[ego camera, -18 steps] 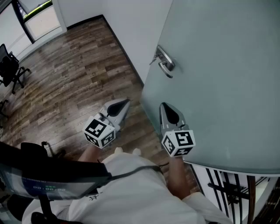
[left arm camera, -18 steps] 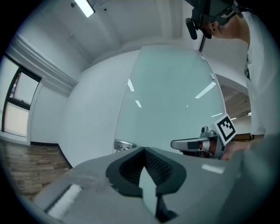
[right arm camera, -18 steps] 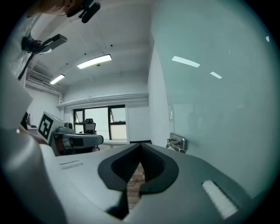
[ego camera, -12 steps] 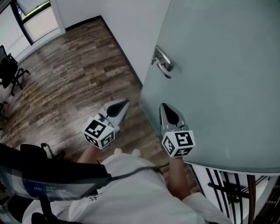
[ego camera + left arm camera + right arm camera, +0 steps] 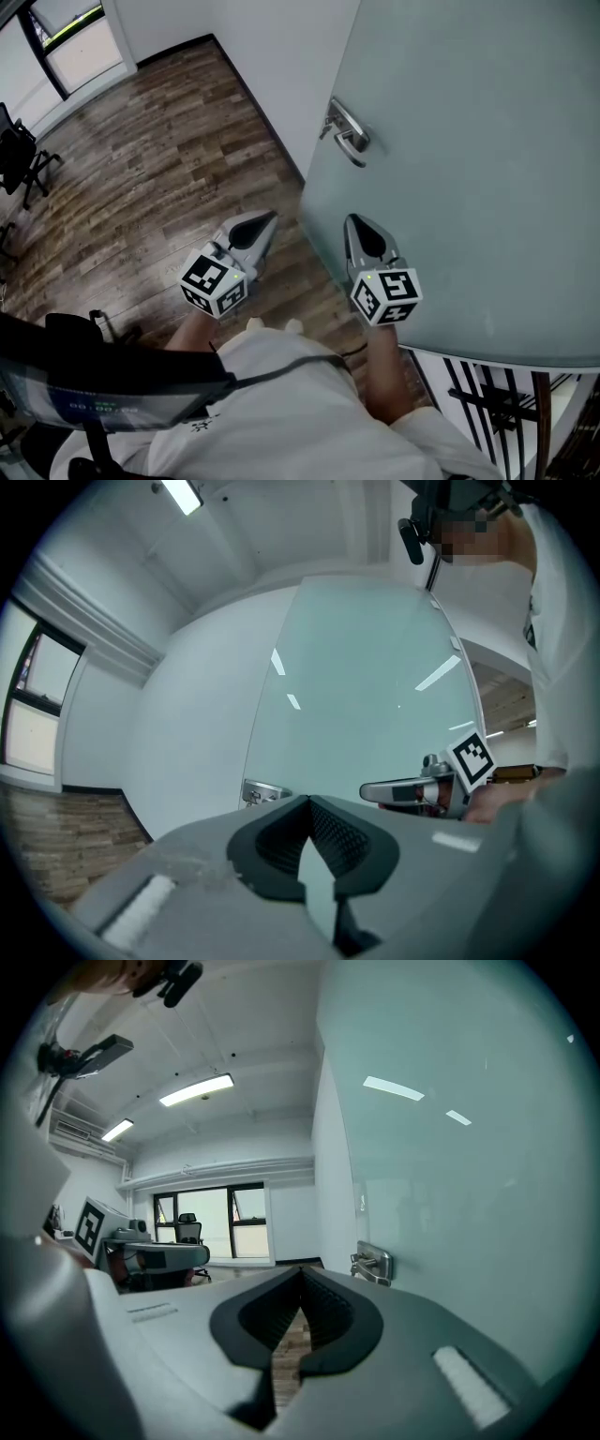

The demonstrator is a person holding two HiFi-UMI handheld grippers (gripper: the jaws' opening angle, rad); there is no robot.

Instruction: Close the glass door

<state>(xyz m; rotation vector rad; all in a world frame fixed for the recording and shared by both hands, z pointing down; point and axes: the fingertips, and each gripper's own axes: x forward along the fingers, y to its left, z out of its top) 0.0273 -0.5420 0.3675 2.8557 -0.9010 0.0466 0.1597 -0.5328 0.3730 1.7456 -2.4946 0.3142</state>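
Observation:
A frosted glass door (image 5: 469, 169) fills the right of the head view, with a metal lever handle (image 5: 348, 132) near its free edge. My right gripper (image 5: 353, 223) is shut and empty, its tip low beside the pane below the handle; I cannot tell whether it touches the glass. My left gripper (image 5: 268, 221) is also shut and empty, left of the door's edge, over the floor. In the left gripper view the closed jaws (image 5: 307, 804) face the door (image 5: 366, 686) and handle (image 5: 263, 792). In the right gripper view the door (image 5: 459, 1166) runs along the right and the handle (image 5: 373, 1265) is just ahead.
Wood-plank floor (image 5: 150, 159) stretches to the left, bounded by a white wall (image 5: 262, 47). A black office chair (image 5: 21, 150) stands at the far left near a window. Black metal bars (image 5: 497, 403) show under the door's lower edge at bottom right.
My right gripper has edged slightly up and forward along the glass. The door's handle sits a touch further left in the view. The left gripper has stayed put.

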